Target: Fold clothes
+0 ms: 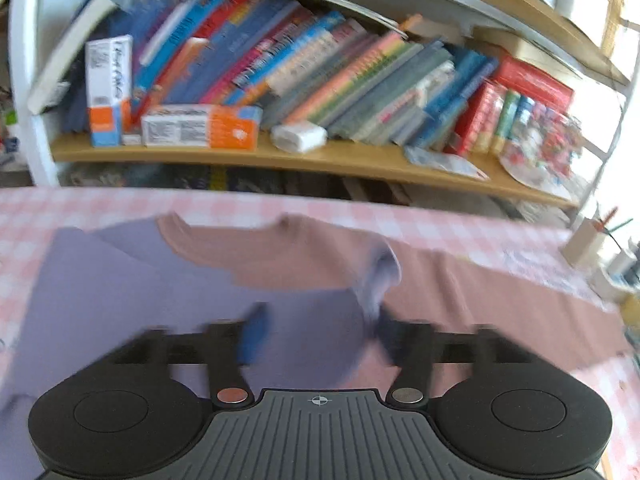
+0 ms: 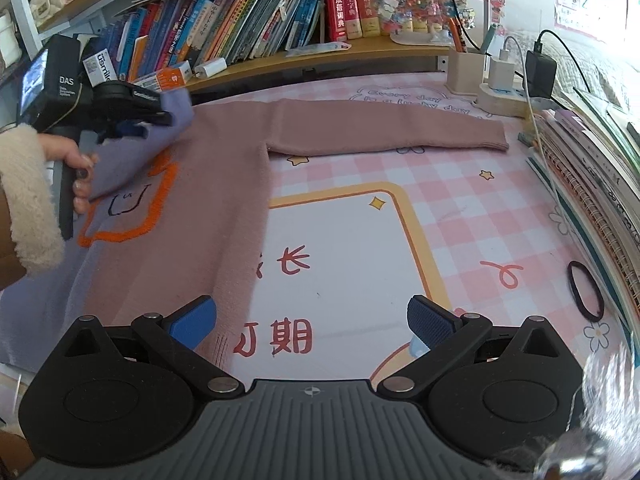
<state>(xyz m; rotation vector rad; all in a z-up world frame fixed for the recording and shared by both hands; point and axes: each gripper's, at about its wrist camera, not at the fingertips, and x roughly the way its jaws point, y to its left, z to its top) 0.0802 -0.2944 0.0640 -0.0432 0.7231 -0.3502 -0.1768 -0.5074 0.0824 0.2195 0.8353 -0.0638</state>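
Note:
A mauve and lilac sweater [image 2: 192, 216] with an orange outline figure lies spread on the pink checked table mat [image 2: 480, 216]; its right sleeve [image 2: 384, 128] stretches flat toward the back right. The left gripper [image 2: 132, 126] shows at the left of the right wrist view, with the lilac sleeve [image 2: 168, 120] draped over its fingers above the sweater body. In the blurred left wrist view its blue fingers [image 1: 254, 336] stand apart, the sleeve cloth [image 1: 380, 280] hanging by the right one. My right gripper [image 2: 312, 328] is open and empty, low over the sweater's right hem edge.
A bookshelf [image 2: 248, 24] runs along the back. A pen holder [image 2: 464, 68], power strip with chargers [image 2: 508, 92] and stacked notebooks [image 2: 592, 184] line the right side. A black hair tie [image 2: 584, 290] lies on the mat at the right.

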